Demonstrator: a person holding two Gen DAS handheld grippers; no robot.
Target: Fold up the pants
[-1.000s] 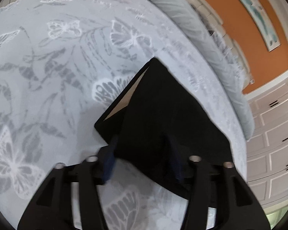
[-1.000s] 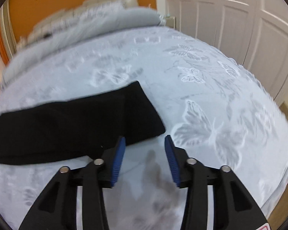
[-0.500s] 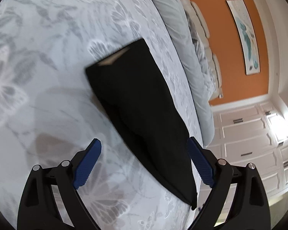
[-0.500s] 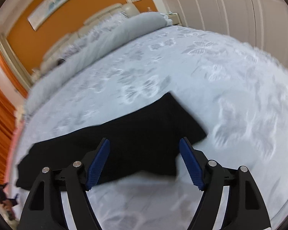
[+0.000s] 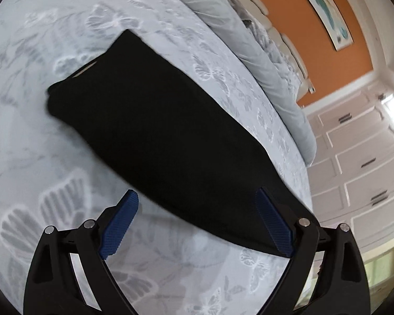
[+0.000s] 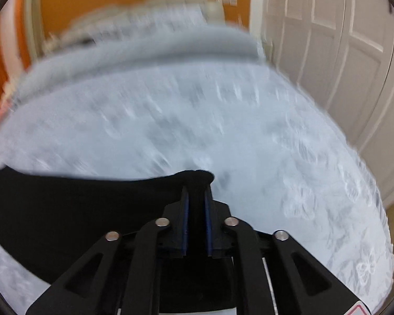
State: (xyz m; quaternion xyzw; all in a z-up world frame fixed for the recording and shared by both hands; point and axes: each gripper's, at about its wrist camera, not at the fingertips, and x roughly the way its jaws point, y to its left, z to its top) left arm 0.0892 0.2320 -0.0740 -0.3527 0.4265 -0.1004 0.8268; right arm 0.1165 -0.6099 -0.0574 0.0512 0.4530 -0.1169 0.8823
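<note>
Blurring bedspread [image 6: 223,120] behind clamped pants [image 6: 78,210]

Orange wall [image 5: 296,18] with a framed picture [image 5: 325,8]; white panelled doors [image 6: 336,52]; butterfly-print bedspread [image 5: 52,210].

One pants [image 5: 155,136], two tools [image 5: 197,202].

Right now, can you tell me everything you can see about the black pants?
The black pants are plain, dark, soft-looking cloth, folded into one long band that lies across the butterfly bedspread. At the wide end a tan lining peeks out of an opening. The right gripper has its jaws shut on a bunched bit of the cloth's narrow end. The left gripper is open, its jaws apart on either side of the band and not pinching it.
</note>
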